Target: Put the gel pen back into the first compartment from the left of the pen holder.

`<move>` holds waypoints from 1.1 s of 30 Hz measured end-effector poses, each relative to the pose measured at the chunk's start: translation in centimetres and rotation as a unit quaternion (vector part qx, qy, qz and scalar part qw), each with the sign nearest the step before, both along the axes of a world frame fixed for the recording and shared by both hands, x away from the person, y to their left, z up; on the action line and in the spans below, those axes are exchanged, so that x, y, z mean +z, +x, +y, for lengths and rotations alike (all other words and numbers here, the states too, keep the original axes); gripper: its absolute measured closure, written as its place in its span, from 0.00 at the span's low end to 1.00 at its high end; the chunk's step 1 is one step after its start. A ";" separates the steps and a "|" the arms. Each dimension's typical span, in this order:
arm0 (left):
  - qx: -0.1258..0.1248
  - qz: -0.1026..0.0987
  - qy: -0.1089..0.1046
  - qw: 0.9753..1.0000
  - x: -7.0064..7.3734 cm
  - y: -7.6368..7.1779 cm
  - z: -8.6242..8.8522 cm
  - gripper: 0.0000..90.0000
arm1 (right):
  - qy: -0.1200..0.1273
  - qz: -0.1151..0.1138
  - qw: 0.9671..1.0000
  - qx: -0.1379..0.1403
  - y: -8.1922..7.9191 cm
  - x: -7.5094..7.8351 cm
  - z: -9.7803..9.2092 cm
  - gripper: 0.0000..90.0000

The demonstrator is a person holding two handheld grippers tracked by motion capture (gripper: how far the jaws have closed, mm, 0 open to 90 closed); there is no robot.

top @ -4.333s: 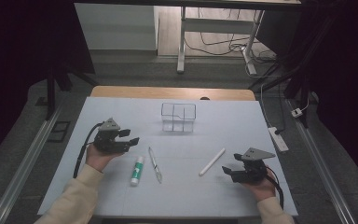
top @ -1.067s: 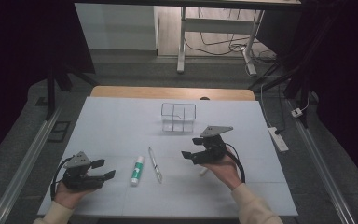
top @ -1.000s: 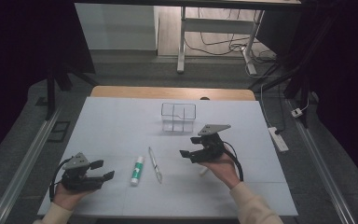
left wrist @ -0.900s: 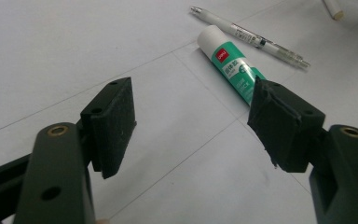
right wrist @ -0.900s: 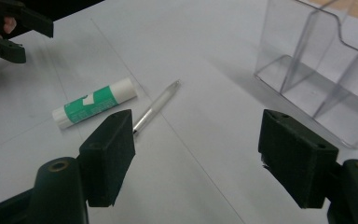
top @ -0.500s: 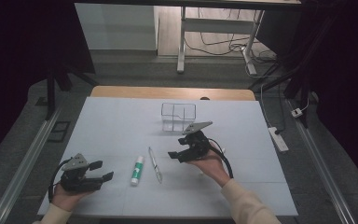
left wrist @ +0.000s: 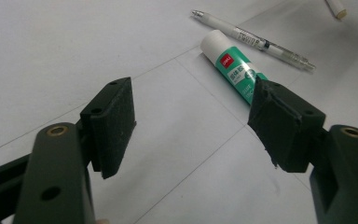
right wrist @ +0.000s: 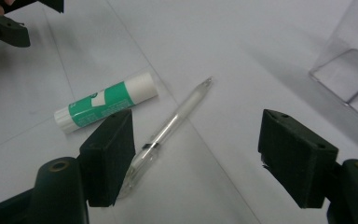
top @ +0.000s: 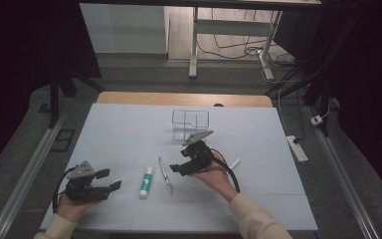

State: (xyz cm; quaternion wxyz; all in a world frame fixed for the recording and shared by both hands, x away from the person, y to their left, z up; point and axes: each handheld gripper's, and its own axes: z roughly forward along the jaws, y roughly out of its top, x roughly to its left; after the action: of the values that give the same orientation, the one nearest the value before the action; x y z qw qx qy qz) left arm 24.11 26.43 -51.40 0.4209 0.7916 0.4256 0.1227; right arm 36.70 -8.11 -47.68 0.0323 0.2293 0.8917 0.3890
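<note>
Right tongs (top: 177, 169) gape wide, tilted down over the clear pen (top: 165, 175), which lies flat on the counter (top: 129, 129) just beside the glue stick (top: 146, 181). Pen looks light, stiff, slick, likely to roll; best pinched mid-barrel. Left tongs (top: 113, 185) also spread wide, empty, resting low on the glue stick's other side, apart from it.

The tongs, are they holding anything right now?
No. Both the left tongs and right tongs are open and empty; the pen lies untouched.
</note>
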 end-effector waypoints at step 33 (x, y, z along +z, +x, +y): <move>-0.001 0.004 0.007 1.000 -0.5 0.2 0.1 0.35 | -0.096 -0.002 0.995 -0.014 0.9 -4.0 5.8 0.35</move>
State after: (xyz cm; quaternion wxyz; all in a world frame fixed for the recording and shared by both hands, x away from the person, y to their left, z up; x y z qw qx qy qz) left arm 24.33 26.54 -51.85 0.4135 0.7957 0.4256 0.1218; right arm 37.55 -2.31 -51.69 0.0617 0.2363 0.9216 0.3015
